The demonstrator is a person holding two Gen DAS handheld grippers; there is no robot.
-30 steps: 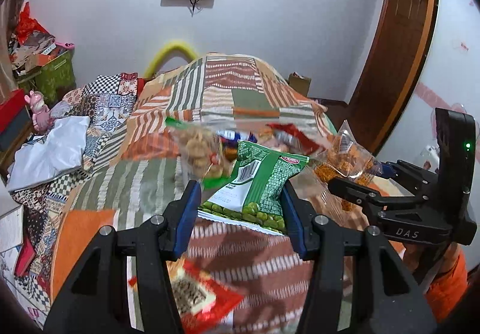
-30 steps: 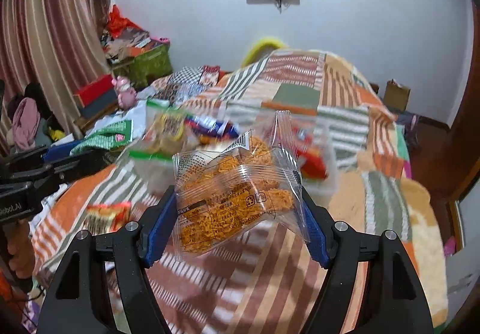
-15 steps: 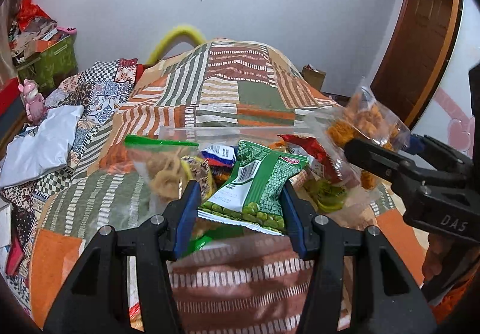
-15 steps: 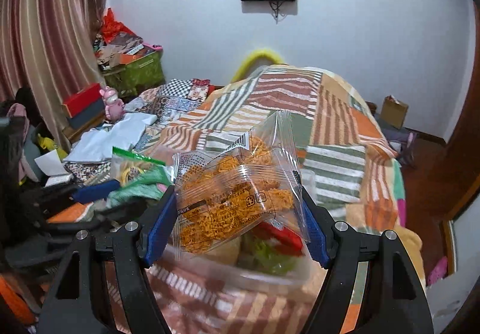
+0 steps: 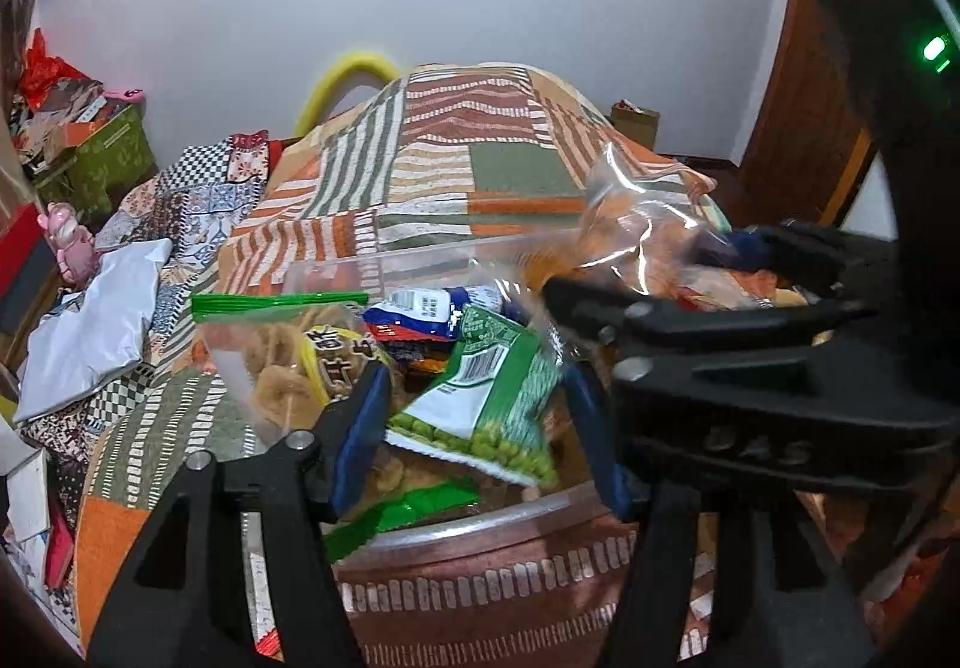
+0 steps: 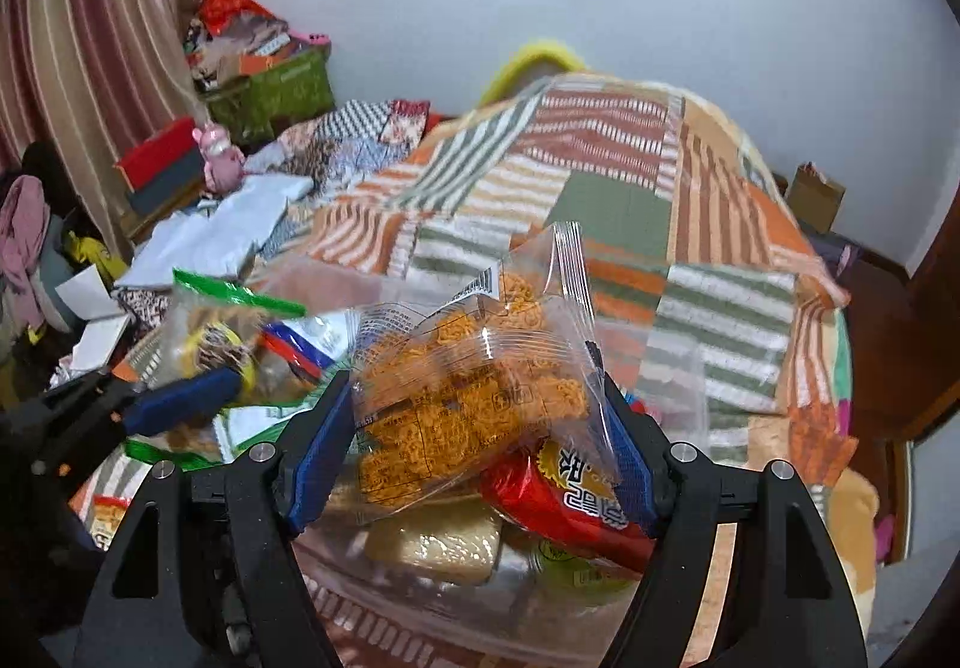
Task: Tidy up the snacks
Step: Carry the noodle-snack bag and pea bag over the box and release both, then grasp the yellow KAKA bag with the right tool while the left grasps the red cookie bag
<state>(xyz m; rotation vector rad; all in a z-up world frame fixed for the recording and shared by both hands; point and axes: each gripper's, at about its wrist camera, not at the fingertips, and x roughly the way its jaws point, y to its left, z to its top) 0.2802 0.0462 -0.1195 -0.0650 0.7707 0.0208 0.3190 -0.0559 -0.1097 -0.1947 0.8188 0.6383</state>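
Observation:
A clear plastic bin (image 5: pixel 510 512) of snacks sits on the bed. My left gripper (image 5: pixel 474 386) hangs over it and its jaws are opening. The green pea packet (image 5: pixel 492 398) lies tilted between them, with a gap at each blue pad. My right gripper (image 6: pixel 474 386) is shut on a clear bag of orange noodle snacks (image 6: pixel 468 404), held over the bin's right half (image 6: pixel 384 584). Below that bag lie a red packet (image 6: pixel 570 506) and a pale block (image 6: pixel 432 542). A zip bag with a green seal (image 5: pixel 282 356) and a blue-white packet (image 5: pixel 420 308) stand in the left half.
The bin rests on a patchwork blanket (image 5: pixel 468 158). A white bag (image 5: pixel 90 332), a pink toy (image 5: pixel 66 236) and a green box (image 5: pixel 102 152) lie to the left. A loose snack packet (image 6: pixel 108 518) lies beside the bin. A wooden door (image 5: pixel 804 98) stands at the right.
Both grippers have moved forward and down over the bin. The left jaws have widened and the green packet now sits loose between them. The right keeps its noodle bag.

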